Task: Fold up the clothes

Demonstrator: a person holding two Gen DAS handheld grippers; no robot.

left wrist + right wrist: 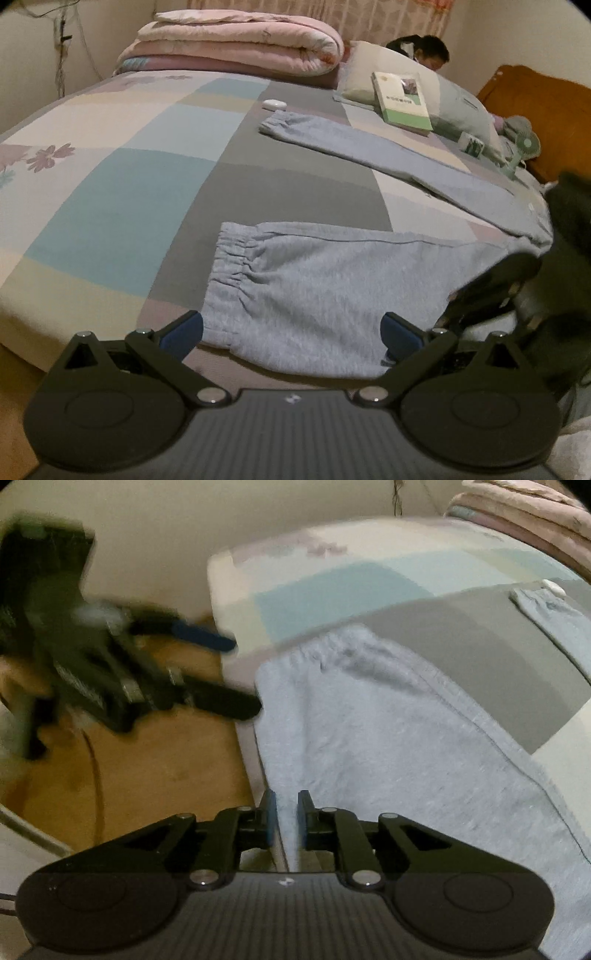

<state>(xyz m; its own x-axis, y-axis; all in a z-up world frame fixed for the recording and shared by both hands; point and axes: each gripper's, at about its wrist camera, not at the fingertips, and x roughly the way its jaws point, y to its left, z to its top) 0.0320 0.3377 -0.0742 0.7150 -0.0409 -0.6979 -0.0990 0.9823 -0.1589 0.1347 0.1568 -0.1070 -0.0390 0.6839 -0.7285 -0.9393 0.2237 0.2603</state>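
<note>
Blurred left gripper [236, 675] (right-wrist view)

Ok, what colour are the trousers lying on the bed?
Light grey trousers, with gathered elastic cuffs; clearest in the left wrist view.

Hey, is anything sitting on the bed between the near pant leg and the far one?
Nothing visible. Bare bedsheet lies between the near pant leg and the far pant leg. The book and small white object sit beyond the far leg.

Wide-open left tongs [291, 332] hover over the cuffed leg of light grey fleece sweatpants [332, 280] spread on the pastel patchwork bed [122, 184]; a green paperback book [402, 99] leans against a pillow.
</note>
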